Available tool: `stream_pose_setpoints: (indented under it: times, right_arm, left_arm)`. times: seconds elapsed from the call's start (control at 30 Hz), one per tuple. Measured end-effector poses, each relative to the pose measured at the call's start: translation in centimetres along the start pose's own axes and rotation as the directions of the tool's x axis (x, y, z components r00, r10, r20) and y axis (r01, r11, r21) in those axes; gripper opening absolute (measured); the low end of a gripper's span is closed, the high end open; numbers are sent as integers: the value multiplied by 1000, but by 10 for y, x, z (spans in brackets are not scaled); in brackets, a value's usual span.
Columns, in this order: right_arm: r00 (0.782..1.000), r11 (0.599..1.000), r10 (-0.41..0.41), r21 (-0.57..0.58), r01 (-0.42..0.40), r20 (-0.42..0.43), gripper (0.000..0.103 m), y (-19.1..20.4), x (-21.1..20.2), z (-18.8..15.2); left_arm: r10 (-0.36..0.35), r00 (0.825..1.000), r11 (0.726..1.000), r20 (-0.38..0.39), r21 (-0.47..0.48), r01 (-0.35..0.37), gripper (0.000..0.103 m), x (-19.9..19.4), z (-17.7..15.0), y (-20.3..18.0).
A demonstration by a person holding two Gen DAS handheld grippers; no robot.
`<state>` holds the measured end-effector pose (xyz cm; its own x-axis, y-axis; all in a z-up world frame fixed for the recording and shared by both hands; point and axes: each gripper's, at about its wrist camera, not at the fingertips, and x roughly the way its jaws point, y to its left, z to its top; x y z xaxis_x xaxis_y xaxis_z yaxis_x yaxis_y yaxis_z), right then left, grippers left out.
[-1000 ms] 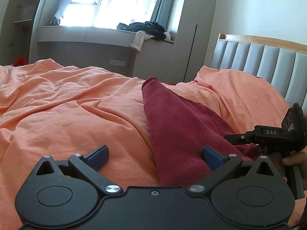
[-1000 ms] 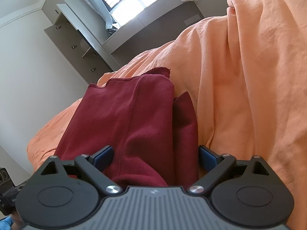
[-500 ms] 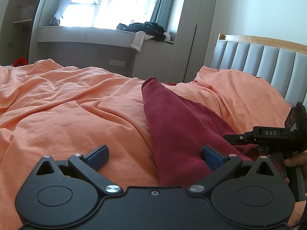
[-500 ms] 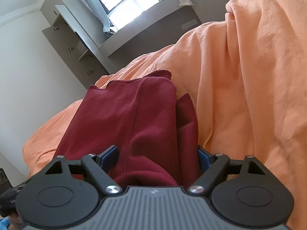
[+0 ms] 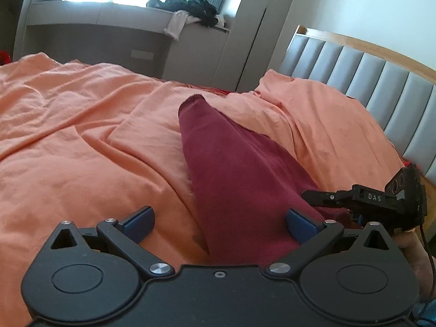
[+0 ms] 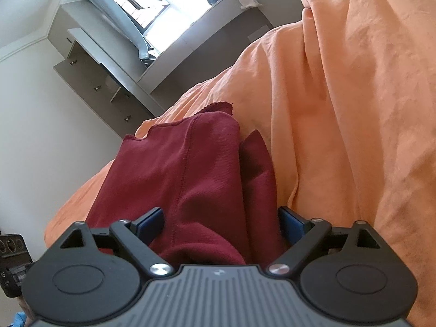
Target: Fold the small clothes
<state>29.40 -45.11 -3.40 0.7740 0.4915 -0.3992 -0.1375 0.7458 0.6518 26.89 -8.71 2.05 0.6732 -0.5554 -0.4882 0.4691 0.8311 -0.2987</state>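
A dark red garment [image 5: 239, 179] lies stretched lengthwise on the orange bedsheet [image 5: 81, 141]. My left gripper [image 5: 219, 220] is open at its near end, its left finger over bare sheet and its right finger over the cloth. The right gripper [image 5: 316, 197] reaches in from the right, low over the same near end. In the right wrist view the garment [image 6: 190, 169] shows a seam and a folded flap on its right side. It bunches up between the jaws of my right gripper [image 6: 220, 218]. Those jaws are opening and stand wide, not pressing on the cloth.
A grey padded headboard [image 5: 368, 76] stands at the right, with a raised mound of orange bedding [image 6: 354, 109] before it. A window ledge with a pile of dark clothes [image 5: 190, 8] runs along the far wall. A hand [image 5: 408, 242] holds the right gripper.
The left wrist view has shifted, with the garment now nearer the middle between its fingers. The right jaws narrowed a little on the bunched cloth, then widened again. The garment has hardly moved.
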Motion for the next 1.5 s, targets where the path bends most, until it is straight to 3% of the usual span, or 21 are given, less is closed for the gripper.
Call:
stream_pose_setpoints:
  times: [0.23,0.9,1.23,1.5]
  right_arm:
    - [1000,1000,-15,-20,15,18,102,7,5,-9]
    - [998,995,-5,100,-2,60,102,-9,1,-11]
    - [999,996,-15,93,11,49,102,-4,3,-10]
    - [997,998,-60,21,59,48,100,14,5,-14]
  left_arm:
    - [47,998,998,33,37,-48,103,-2,-11,-6]
    - [55,997,998,46,31,-56,103,-3,-14,-7]
    - [45,998,999,46,25,-46,103,-4,-14,-6]
    - [36,998,999,50,15,-37,103,-6,-13,-3]
